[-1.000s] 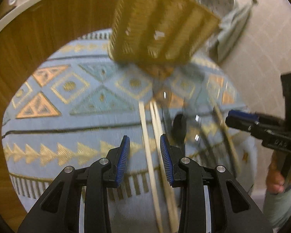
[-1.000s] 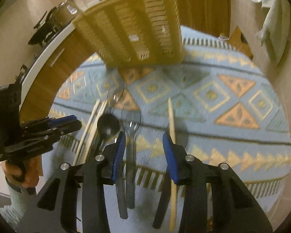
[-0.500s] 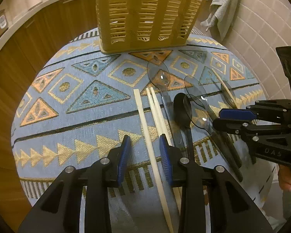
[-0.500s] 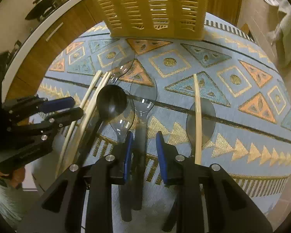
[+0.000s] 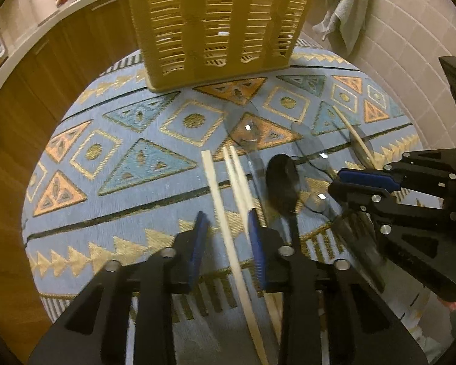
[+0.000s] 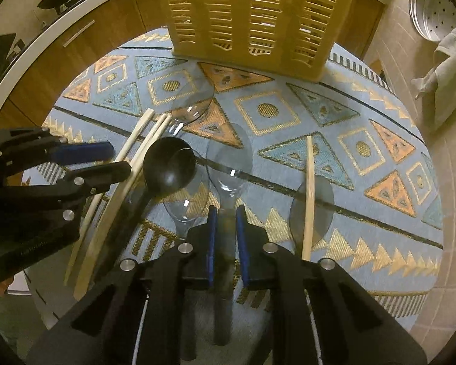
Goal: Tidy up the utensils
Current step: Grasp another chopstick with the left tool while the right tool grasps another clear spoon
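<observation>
Left wrist view: our left gripper (image 5: pixel 225 237) hangs over the near edge of the patterned cloth (image 5: pixel 130 164), its jaws closing around one pale chopstick (image 5: pixel 225 228), pads not yet touching it. We should centre that stick between the pads so its two neighbours stay out. The yellow basket (image 5: pixel 219 24) stands at the far edge.

Right wrist view: our right gripper (image 6: pixel 226 237) is closing narrowly on the clear spoon's handle (image 6: pixel 227 225); whether the pads already press it we cannot tell. We want the grip square and the lift straight, clear of the black ladle (image 6: pixel 167 167).
</observation>
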`<state>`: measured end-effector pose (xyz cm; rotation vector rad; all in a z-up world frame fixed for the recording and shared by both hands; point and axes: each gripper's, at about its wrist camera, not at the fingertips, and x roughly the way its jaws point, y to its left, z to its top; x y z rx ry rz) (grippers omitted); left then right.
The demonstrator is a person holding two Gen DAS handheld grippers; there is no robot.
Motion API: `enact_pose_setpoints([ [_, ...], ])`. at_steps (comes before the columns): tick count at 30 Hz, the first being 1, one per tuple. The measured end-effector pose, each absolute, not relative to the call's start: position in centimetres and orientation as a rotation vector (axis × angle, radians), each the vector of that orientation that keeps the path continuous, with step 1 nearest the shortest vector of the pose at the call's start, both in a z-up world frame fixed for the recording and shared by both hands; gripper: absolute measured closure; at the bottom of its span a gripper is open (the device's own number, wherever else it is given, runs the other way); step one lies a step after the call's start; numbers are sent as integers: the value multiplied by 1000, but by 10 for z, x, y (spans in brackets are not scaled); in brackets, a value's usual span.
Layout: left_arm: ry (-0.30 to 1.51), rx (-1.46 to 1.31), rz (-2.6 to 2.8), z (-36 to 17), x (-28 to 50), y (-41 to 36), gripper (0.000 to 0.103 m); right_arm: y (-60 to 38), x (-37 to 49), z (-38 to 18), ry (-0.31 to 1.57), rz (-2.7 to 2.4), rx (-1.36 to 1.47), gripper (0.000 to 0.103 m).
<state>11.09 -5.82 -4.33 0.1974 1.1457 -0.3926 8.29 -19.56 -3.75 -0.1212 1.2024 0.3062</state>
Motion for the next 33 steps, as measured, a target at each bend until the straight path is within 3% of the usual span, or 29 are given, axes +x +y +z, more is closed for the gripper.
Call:
enact_pose_setpoints([
  [4, 1151, 166, -406, -44, 110, -58, 87, -200, 82, -38, 1209, 309, -98, 93],
  [13, 1170, 95, -418, -45, 109, -43, 88, -209, 77, -35, 1212, 314, -89, 93],
  [24, 1169, 223, -339, -46, 116, -61, 91, -205, 78, -34, 1232, 293, -89, 93],
  [25, 1166, 242, -330, -46, 117, -62, 97, -203, 78, -34, 1232, 292, -90, 93],
  [33, 1147, 150, -283, -43, 109, -32, 99, -222, 75, -31, 1237, 263, -11, 93],
])
